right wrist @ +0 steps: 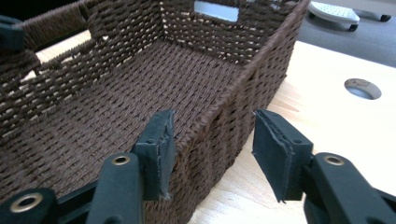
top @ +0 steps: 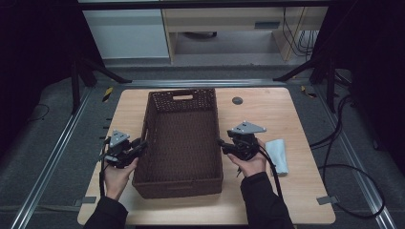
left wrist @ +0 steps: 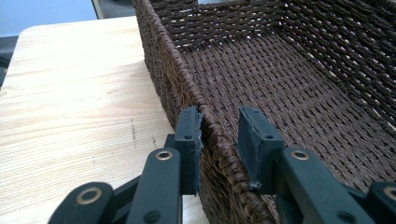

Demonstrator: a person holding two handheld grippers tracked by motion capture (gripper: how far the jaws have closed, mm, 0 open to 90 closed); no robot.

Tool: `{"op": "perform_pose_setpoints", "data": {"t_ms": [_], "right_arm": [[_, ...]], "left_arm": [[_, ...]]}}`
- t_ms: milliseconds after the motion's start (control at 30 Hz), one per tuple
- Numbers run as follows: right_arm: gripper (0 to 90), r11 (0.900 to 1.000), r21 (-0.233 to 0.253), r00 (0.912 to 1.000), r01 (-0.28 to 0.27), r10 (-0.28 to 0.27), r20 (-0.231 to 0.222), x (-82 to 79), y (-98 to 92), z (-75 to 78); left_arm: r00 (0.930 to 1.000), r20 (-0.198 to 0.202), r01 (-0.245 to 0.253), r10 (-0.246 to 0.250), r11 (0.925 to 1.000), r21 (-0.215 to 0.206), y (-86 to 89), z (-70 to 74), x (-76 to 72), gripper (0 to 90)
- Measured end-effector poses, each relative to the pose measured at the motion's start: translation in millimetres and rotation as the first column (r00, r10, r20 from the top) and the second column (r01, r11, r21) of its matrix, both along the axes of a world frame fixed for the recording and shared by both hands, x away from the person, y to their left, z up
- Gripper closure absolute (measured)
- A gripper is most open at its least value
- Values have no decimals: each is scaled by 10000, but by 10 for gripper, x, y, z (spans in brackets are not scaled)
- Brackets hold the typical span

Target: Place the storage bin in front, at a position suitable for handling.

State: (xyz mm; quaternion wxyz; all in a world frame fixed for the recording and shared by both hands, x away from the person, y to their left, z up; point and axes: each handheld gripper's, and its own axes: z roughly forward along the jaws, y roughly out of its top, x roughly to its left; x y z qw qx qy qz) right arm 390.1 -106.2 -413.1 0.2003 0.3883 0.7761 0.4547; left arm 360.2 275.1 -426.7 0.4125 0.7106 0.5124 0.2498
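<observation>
Brown basket (top: 181, 143) sits mid-table (top: 286, 200). Left gripper (left wrist: 219, 140) at 9 o'clock, jaws narrowly apart astride the rim. Right gripper (right wrist: 212, 149) at 3 o'clock straddles its rim, jaws wide.

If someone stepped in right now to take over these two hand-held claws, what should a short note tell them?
Left gripper: open, jaws astride the left wall of the dark brown woven basket, not yet clamped.
Right gripper: open, jaws astride the right wall, also unclamped.
Basket sits on the light wooden table, nothing inside. A pale folded cloth lies right of the right hand.
Done: both grippers positioned.
Left: probably close both and lift.
</observation>
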Motion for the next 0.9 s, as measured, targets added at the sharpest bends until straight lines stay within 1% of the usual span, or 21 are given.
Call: {"op": "perform_pose_setpoints", "data": {"t_ms": [100, 200, 233, 300, 367, 467, 567, 600, 700, 733, 767, 800, 867, 900], "right_arm": [[544, 9999, 141, 9998, 0, 3, -218, 17, 12, -53], [632, 9998, 199, 9995, -83, 89, -315, 9, 4, -70], [666, 9998, 181, 9993, -124, 131, -358, 3, 0, -71], [670, 9999, -51, 9996, -97, 95, -280, -11, -12, -67], [682, 9999, -138, 9995, -87, 82, -310, -29, -47, -57], [684, 9998, -145, 9993, -112, 107, -346, -62, -125, -53], [684, 9999, -159, 9993, -68, 62, -374, -113, -205, -50], [684, 9998, -171, 9993, -57, 51, -375, -132, -232, -48], [678, 9999, -158, 9991, -65, 58, -411, -170, -302, -44], [659, 9999, -123, 9991, -70, 65, -427, -173, -319, -39], [620, 9999, -109, 9994, -6, 2, -356, -165, -330, -31], [607, 9999, -106, 9997, 62, -65, -250, -150, -336, -24], [570, 9997, -28, 9996, 261, -262, -106, -108, -341, -10], [567, 9993, 3, 9993, 362, -362, -76, -78, -339, -11]], "left_arm": [[10000, 10, 64, -64, 10000, -26, -44, -4, 14, 689], [9999, 15, 165, -165, 9998, -65, -93, -7, 15, 686], [9998, 18, 222, -222, 9997, -66, -114, -8, 14, 684], [9996, 27, 276, -276, 9996, -12, -154, -7, 8, 682], [9993, 20, 375, -375, 9993, -63, -184, -7, -1, 680], [9984, 20, 558, -558, 9984, -126, -239, -8, -22, 674], [9973, 3, 733, -733, 9973, -65, -311, -5, -51, 669], [9968, 10, 800, -800, 9968, -25, -334, -4, -61, 666], [9950, 51, 1000, -1002, 9946, 279, -374, 10, -70, 651], [9949, 49, 1005, -1006, 9946, 243, -376, 16, -60, 639], [9951, 98, 978, -981, 9949, 258, -376, 21, -49, 622], [9951, 133, 971, -977, 9946, 372, -379, 26, -32, 607], [9957, 50, 917, -921, 9947, 461, -389, 25, 17, 578], [9957, 6, 927, -928, 9945, 496, -394, 23, 42, 571]]}}
